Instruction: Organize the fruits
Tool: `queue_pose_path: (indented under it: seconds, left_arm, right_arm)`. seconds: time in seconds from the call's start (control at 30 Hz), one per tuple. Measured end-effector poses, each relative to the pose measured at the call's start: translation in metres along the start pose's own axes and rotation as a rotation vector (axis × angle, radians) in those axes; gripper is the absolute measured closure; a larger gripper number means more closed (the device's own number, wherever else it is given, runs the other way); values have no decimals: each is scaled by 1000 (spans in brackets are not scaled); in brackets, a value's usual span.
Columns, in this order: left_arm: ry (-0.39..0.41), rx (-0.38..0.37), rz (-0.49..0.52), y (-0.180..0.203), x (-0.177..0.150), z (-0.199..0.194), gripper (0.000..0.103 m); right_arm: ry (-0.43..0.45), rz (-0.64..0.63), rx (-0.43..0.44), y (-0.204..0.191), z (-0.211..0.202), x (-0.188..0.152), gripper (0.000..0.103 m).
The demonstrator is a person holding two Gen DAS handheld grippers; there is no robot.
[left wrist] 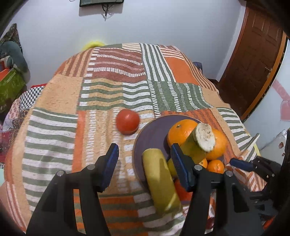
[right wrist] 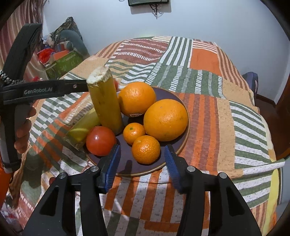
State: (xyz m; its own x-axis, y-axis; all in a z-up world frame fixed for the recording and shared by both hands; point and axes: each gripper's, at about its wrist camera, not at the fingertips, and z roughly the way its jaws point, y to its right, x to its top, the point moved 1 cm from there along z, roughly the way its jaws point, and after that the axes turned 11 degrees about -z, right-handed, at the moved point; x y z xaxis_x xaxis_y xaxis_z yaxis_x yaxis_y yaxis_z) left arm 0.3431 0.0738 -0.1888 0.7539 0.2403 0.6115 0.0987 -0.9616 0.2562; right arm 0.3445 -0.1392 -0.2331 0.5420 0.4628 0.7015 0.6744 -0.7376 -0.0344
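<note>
Striped patchwork cloth (left wrist: 59, 127) covers table | left gripper (left wrist: 145, 163) fingers apart, empty, yellow cylinder (left wrist: 161, 181) between them at plate (left wrist: 150, 134) rim | tomato (left wrist: 127, 121) off plate at 10 o'clock, judged next | right gripper (right wrist: 143, 159) fingers apart, nothing held | tomato is best straddled squarely, squeezed gently.

Patchwork striped tablecloth (right wrist: 204, 101) covering the table. White wall (left wrist: 163, 23) behind, bearing a dark mounted frame (right wrist: 148, 2). Brown wooden door (left wrist: 253, 59) at right. Green patterned box (right wrist: 65, 63) at left.
</note>
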Motion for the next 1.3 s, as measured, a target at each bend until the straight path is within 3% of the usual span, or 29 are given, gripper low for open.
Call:
queue_pose_path:
  seconds: [0.4,0.73,0.93,1.03,1.1,1.3]
  left_arm:
    - [28,47,-38,-34,2,-22,44]
    - [-2,34,-22,-24,46,47,44]
    - [-64,67,-49,-24,66,109,44]
    - [-71,76,-41,-23,70,124,45]
    - [-84,79,-29,-22,70,132,55]
    - [-83,83,-15,-18,69,130,58]
  right_arm:
    - [77,37,-45,8,-28,25,56]
    - [66,73,-84,33,-20,12,56]
    - [64,109,-64,51,-9,1,56]
    - [61,108,-69,54,-4,-4,56]
    - [62,114,-61,56,-3,-6,56]
    - [76,128,-49,57,-5,-8,56]
